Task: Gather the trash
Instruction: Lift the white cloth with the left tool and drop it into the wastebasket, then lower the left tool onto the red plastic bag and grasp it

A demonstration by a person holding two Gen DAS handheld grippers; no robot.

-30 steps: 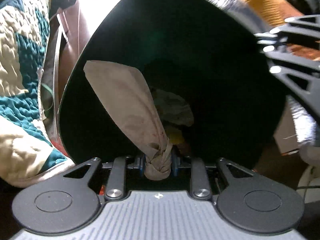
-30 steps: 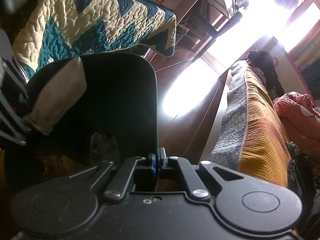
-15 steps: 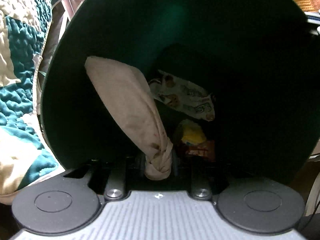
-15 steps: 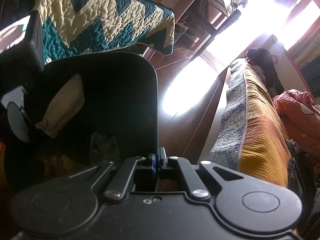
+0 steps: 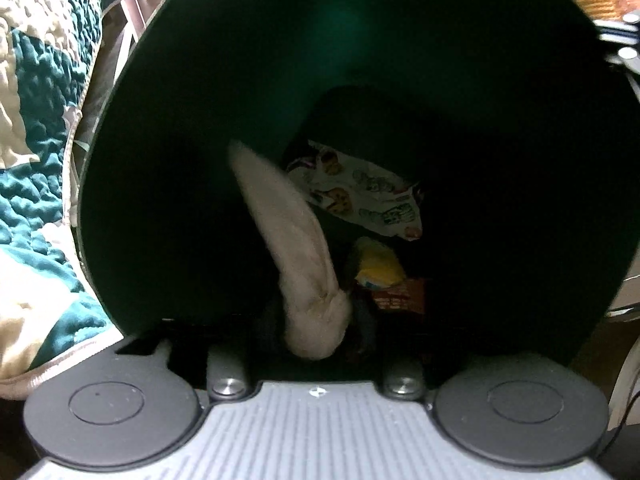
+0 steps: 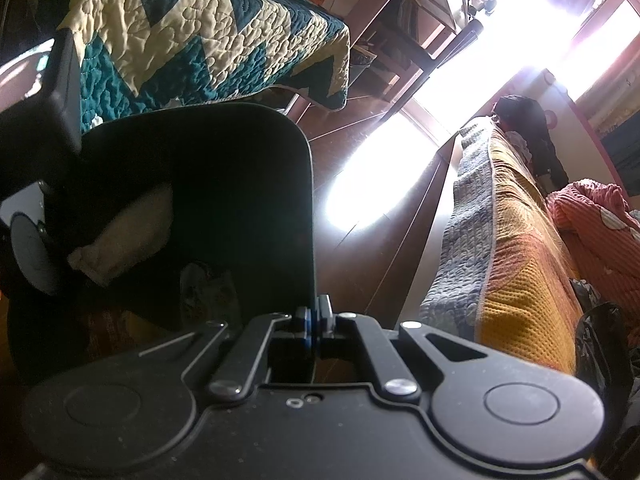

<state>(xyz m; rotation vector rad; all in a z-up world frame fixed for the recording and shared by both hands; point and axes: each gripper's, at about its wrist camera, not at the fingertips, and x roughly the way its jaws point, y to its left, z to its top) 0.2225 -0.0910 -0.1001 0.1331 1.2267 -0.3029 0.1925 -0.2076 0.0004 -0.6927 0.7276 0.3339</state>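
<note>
A dark green bin fills the left wrist view, mouth toward me. My left gripper holds a beige crumpled cloth inside the mouth; the cloth looks blurred and the fingers beside it seem slightly parted. Inside lie a printed white wrapper and a yellow-and-red packet. My right gripper is shut on the bin's rim and holds the bin tilted. The cloth and the left gripper body show at the bin's left side.
A bed with a teal and cream quilt stands to the left. A sofa with an orange and grey cover runs along the right. Dark wooden floor lies between them, with bright window glare behind.
My left gripper has pushed deeper into the bin with the cloth. The cloth now looks blurred and narrower, and the trash inside shows more clearly. The right gripper has kept its hold on the rim.
</note>
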